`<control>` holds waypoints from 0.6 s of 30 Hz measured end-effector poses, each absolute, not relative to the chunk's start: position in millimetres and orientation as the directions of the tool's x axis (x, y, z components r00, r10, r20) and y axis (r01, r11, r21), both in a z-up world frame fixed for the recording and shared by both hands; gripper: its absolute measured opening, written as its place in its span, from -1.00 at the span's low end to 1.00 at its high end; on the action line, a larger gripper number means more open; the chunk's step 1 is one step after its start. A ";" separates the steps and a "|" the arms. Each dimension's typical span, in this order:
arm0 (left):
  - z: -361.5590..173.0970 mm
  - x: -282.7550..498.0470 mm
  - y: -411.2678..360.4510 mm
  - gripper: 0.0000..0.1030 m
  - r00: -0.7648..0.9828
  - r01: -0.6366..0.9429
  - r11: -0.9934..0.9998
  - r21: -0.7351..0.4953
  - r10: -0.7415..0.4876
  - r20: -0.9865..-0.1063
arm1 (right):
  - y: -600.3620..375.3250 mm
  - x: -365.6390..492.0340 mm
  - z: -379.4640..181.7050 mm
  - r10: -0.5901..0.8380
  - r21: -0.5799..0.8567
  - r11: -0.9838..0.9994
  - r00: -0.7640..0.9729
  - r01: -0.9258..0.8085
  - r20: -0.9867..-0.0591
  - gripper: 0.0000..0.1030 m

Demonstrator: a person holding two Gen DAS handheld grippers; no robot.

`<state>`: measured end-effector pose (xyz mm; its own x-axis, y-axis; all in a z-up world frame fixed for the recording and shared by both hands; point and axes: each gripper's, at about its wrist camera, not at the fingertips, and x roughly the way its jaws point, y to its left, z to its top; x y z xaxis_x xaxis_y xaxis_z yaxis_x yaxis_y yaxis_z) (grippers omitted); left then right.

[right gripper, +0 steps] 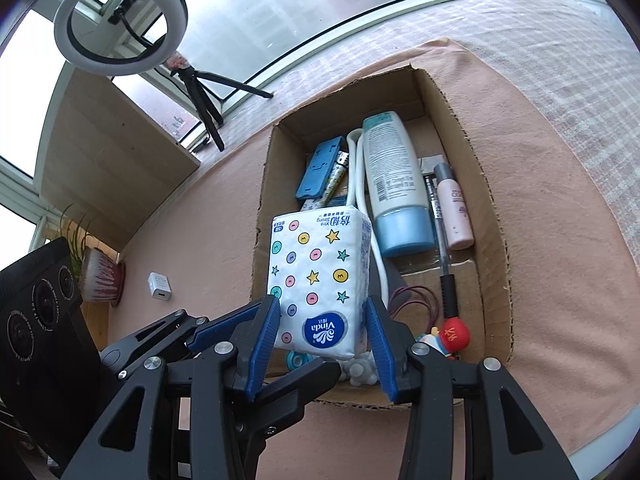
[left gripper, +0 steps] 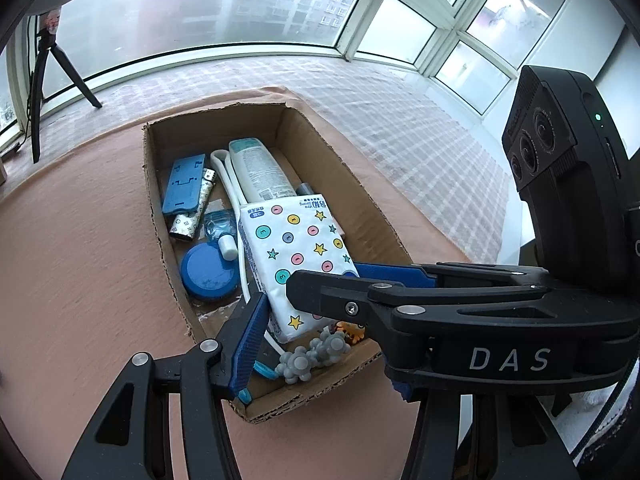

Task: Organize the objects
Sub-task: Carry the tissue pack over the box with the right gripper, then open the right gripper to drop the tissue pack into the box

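- The right gripper (right gripper: 323, 330) had its two blue pads pressed against the sides of a tissue pack (right gripper: 320, 276), which was white with coloured dots and stars.
- The pack hung over the near end of the cardboard box (right gripper: 496, 248), its logo end toward the gripper.
- In the left wrist view the same tissue pack (left gripper: 298, 256) sat at about 5 o'clock from the middle of the box (left gripper: 158, 216), with the right gripper (left gripper: 356, 276) reaching in from 3 o'clock.
- The left gripper (left gripper: 256, 332) was at the box's near edge, around 6 o'clock. Only one of its blue pads showed clearly, so I could not tell whether it was open or closed.
- Inside the box lay a white bottle with a blue cap (right gripper: 394, 188), a pink tube (right gripper: 456, 212) at its 3 o'clock side, and a pen (right gripper: 442, 248) between them.
- A round blue lid (left gripper: 210, 272) and a blue holder (left gripper: 184, 186) lay toward the box's 9 o'clock side.
- A grey bumpy toy (left gripper: 312, 356) rested at the near end.
- A ring light (right gripper: 120, 20) on a tripod stood by the window at 11 o'clock.
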<state>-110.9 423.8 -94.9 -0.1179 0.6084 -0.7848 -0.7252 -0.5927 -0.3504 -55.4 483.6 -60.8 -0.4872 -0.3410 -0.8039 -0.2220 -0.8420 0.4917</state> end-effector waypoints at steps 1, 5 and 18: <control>-96.2 -111.7 424.5 0.13 -0.120 -0.723 -0.597 -0.348 0.605 -0.787 | 485.0 -55.6 -61.5 -0.340 0.492 -0.841 -0.487 -0.225 -0.805 -0.21; -101.3 -115.8 422.8 0.25 -0.147 -0.711 -0.627 -0.317 0.574 -0.806 | 488.1 -56.5 -63.1 -0.301 0.461 -0.852 -0.488 -0.248 -0.819 -0.18; -91.8 -117.1 400.8 0.25 -0.182 -0.716 -0.638 -0.285 0.564 -0.806 | 483.2 -56.7 -56.4 -0.251 0.420 -0.868 -0.496 -0.265 -0.831 -0.05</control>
<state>-117.1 400.8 -91.8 -0.1818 0.5639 -0.8056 -0.7158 -0.6376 -0.2848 -56.7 483.2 -56.4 -0.4964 -0.2512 -0.8310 -0.2646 -0.8679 0.4205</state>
